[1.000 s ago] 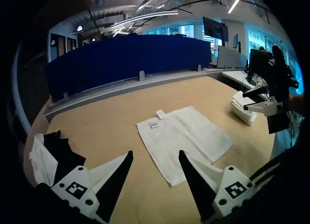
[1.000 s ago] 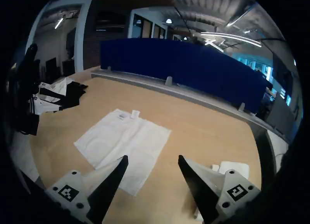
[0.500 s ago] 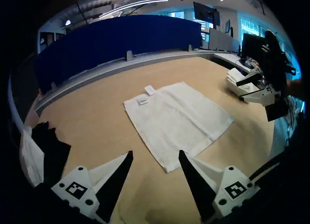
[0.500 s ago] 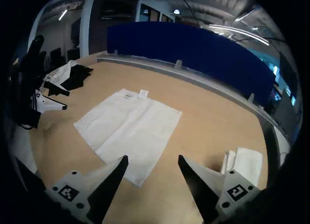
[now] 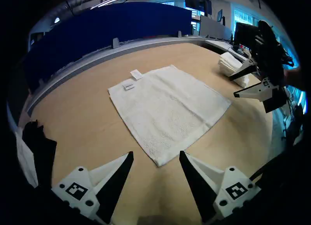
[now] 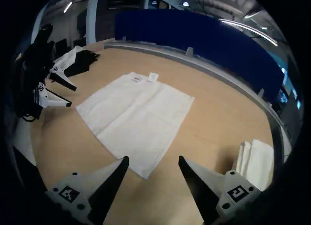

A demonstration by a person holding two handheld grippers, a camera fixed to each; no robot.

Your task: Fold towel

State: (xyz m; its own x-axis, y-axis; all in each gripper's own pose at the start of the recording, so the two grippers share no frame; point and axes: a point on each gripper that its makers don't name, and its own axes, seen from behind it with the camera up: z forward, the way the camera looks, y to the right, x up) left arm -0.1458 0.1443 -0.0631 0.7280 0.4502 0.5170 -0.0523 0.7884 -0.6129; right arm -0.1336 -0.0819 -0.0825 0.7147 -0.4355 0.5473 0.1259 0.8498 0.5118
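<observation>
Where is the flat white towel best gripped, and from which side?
Take the towel by its two near corners: one points into the open left gripper, the other into the right gripper. Come in low from the near side; it lies flat on the table, so only edges can be pinched.

I see a white square terry-cloth towel [image 5: 170,108], nubby and matt, on a smooth tan wood-look tabletop [image 5: 85,116] with a faint sheen, beyond the towel a matt dark-blue cloth-like divider panel [image 5: 109,24]
</observation>
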